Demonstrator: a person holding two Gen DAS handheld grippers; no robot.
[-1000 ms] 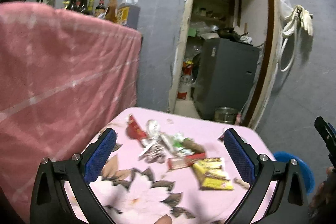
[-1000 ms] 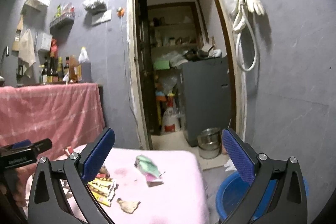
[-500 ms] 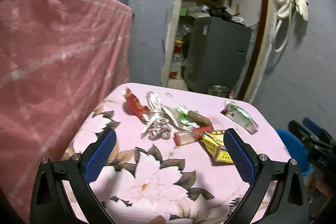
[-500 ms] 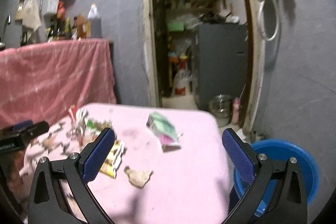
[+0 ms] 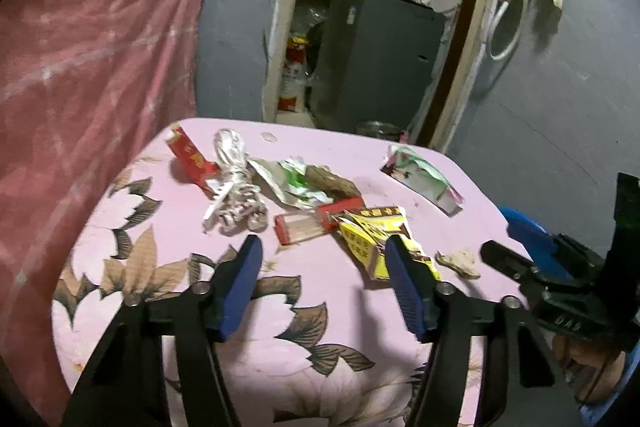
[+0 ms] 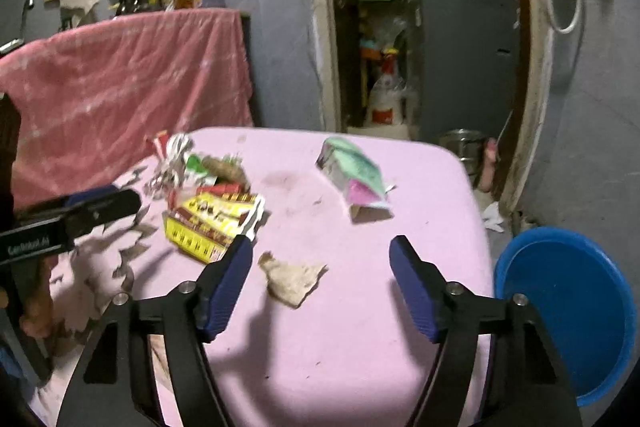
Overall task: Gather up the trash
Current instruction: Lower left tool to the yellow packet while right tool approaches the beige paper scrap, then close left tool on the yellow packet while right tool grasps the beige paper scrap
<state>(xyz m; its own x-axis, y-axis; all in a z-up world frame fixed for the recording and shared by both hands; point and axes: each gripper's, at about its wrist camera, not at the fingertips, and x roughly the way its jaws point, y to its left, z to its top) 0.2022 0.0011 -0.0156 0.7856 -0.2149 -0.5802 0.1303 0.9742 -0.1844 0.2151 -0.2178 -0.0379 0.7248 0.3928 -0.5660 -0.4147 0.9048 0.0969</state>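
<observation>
Your right gripper [image 6: 320, 263] is nearer: the brown paper scrap [image 6: 294, 277] lies on the table [image 6: 360, 347] just ahead, between its empty, closing jaws, long axis across them. The left gripper [image 5: 322, 269], jaws also closing on nothing, faces the yellow wrapper [image 5: 376, 239]. The blue basin [image 6: 568, 311] stands right of the table.
</observation>
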